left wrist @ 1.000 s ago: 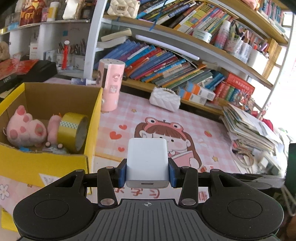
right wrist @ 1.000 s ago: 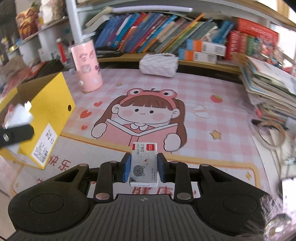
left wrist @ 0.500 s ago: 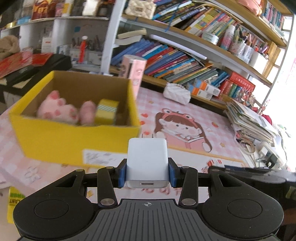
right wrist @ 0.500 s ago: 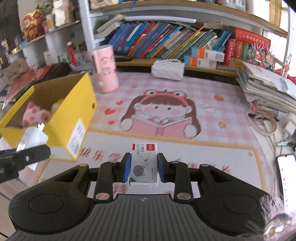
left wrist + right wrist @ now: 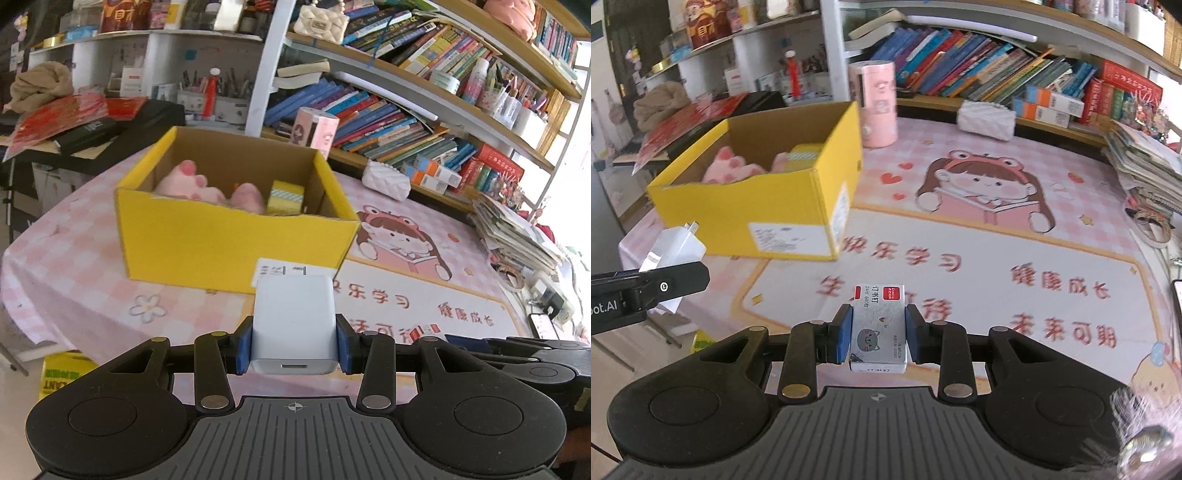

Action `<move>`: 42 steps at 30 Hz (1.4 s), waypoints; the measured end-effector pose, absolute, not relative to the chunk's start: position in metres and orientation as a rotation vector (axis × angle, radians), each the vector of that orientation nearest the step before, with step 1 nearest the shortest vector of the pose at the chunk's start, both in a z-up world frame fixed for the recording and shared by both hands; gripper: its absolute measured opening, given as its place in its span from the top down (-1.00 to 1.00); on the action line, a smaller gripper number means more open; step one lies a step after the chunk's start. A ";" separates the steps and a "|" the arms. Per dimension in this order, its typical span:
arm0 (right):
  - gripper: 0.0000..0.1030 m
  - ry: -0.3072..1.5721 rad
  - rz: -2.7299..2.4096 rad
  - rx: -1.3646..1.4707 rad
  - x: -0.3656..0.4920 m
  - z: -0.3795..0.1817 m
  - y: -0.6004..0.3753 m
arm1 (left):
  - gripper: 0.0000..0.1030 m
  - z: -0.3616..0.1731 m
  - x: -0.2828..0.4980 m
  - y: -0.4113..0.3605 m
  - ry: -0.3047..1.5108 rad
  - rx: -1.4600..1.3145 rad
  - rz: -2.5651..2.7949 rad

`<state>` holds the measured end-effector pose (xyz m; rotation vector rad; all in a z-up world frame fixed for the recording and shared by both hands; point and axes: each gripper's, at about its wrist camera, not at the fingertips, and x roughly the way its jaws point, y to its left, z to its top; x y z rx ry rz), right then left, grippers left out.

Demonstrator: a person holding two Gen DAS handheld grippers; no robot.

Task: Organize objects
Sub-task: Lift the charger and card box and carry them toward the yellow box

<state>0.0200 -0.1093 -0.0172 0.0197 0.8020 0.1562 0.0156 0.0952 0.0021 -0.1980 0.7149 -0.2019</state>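
Charger cube (image 5: pixel 294 322) sits clamped in my left gripper (image 5: pixel 294 341), prongs forward; my right gripper (image 5: pixel 878 334) is closed on a staple box (image 5: pixel 878 326). Ahead and slightly left stands the yellow cardboard box (image 5: pixel 207 236), open-topped and nearer to my left hand, on the pink desk mat (image 5: pixel 960 206) below crowded bookshelves (image 5: pixel 388 118).

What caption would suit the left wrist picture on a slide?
Left gripper clamps a white charger in front of a yellow box holding a pink plush toy and tape roll.
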 end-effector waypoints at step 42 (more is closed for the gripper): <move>0.46 0.678 0.293 -0.056 0.050 0.019 -0.019 | 0.20 0.037 0.029 0.168 0.556 -0.240 -0.120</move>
